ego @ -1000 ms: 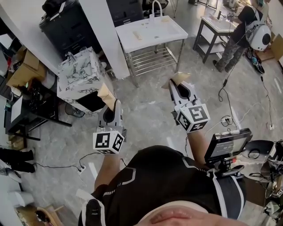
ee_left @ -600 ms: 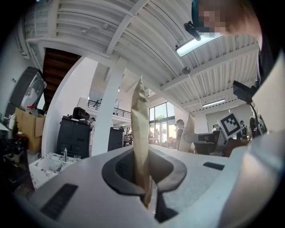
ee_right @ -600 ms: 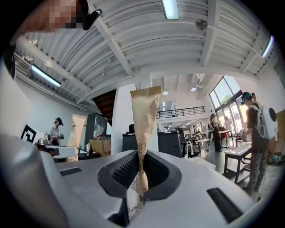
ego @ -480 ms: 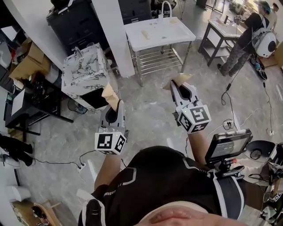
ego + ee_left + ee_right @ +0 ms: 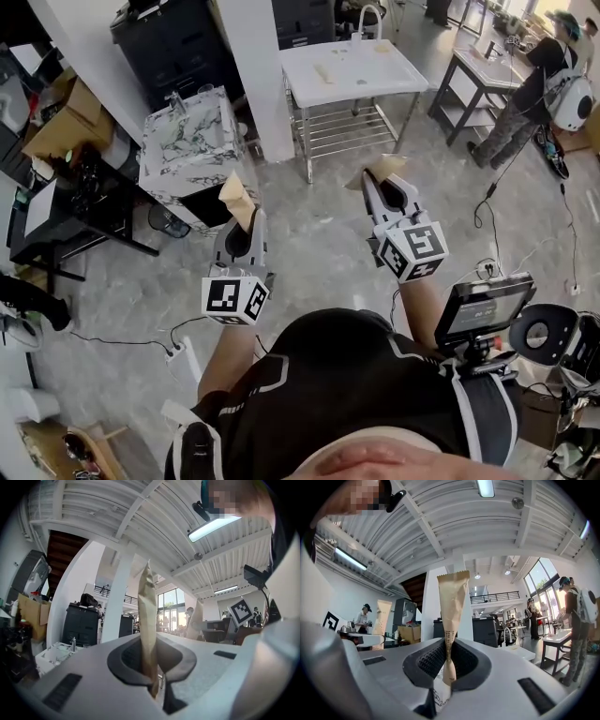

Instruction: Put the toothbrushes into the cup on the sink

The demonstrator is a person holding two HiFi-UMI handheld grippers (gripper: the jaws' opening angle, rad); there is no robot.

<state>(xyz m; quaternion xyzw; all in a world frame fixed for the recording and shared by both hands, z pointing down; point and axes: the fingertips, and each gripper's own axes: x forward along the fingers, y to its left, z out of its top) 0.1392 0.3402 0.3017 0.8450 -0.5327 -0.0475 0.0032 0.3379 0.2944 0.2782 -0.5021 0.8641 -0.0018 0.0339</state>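
Note:
My left gripper (image 5: 250,221) is shut on a brown paper toothbrush packet (image 5: 234,197) that sticks up past its jaws. In the left gripper view the same packet (image 5: 147,620) stands edge-on between the pads of the left gripper (image 5: 152,672). The right gripper (image 5: 377,183) is shut on a second brown packet (image 5: 380,167). It appears flat-on as a packet (image 5: 452,604) in the right gripper view, pinched low in the right gripper (image 5: 446,667). The marble sink (image 5: 192,155) stands ahead on the left, with a faucet (image 5: 175,101) and a small clear cup (image 5: 207,90) at its back.
A white column (image 5: 251,66) rises between the sink and a white metal table (image 5: 352,70) with a shelf rack. A black cabinet (image 5: 169,42) is behind the sink, a dark desk (image 5: 56,220) to its left. A person (image 5: 525,94) works at the far right. Cables cross the floor.
The sink, column and white table have slid down and right in the head view, so they are closer. Both grippers hold their packets as before.

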